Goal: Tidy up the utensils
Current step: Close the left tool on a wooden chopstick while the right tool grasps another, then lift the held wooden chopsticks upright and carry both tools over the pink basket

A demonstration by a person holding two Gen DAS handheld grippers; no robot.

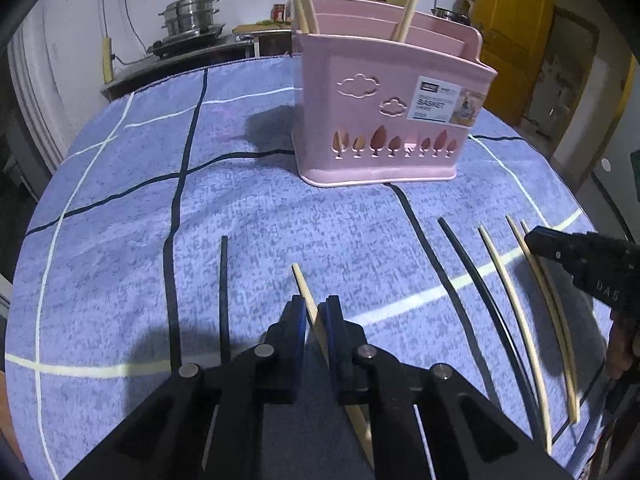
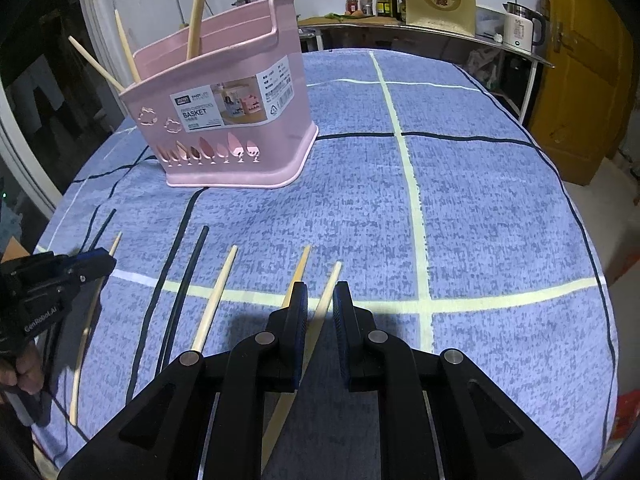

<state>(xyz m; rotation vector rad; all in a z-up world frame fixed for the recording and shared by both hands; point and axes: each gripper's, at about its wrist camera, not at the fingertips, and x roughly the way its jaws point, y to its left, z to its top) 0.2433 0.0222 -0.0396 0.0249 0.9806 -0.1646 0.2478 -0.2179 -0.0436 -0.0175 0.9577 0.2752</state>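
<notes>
1. The left tongs (image 1: 317, 312) sit low over the near part of the tabletop (image 1: 280, 220), their blue pads nearly closed around a pale wooden chopstick (image 1: 301, 280). The stick runs between the pads and its tip pokes out ahead; whether it is truly pinched or only bracketed I cannot tell.

2. The right tongs (image 2: 320, 300) hang over another pale chopstick (image 2: 334, 280) towards the near right side. The jaws stand slightly apart with the stick lying in the gap — not yet clamped, as far as I can judge.

3. More sticks lie in a loose row along the near edge: a second pale one (image 2: 300, 268) touching or just beside the left pad of the right tongs, a third pale one (image 2: 218, 292) further left, and two black chopsticks (image 2: 188, 280) (image 1: 224, 280).

4. The pink basket (image 1: 384, 120) stands upright towards the far side of the tabletop, well apart from the row, with a few pale chopsticks (image 1: 412, 0) already leaning in it.

5. Handling, as I judge it — these sticks are light, stiff, thin and smooth, so they are likely to swivel or slip in the pads. A hold near the middle should keep one balanced; a hold near an end would let it droop. The blue cloth (image 2: 480, 200) is soft, so the pads can press down into it to get under a stick.
</notes>
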